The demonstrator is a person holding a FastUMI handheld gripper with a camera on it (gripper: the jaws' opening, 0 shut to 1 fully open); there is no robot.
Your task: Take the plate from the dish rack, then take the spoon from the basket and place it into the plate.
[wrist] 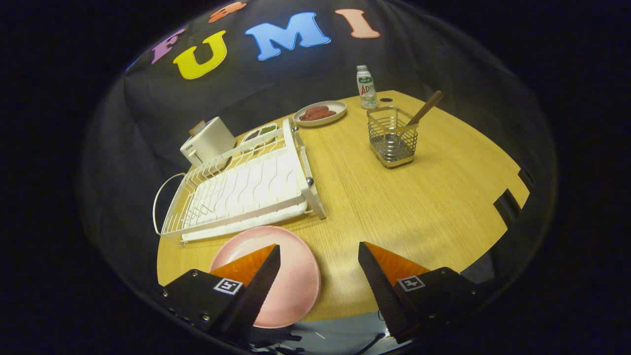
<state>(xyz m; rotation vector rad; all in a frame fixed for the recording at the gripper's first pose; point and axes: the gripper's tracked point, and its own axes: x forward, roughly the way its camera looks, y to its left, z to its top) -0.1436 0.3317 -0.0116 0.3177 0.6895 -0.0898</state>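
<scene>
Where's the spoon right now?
The spoon stands in the wire basket, far beyond the open gripper, near the bottle.

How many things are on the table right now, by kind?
Plates: 2, a pink plate under the open gripper, a plate of sausages
Dish rack: 1
Basket: 1, with a spoon in it
Bottle: 1
Toaster: 1
Small dish: 1
Total: 8
</scene>
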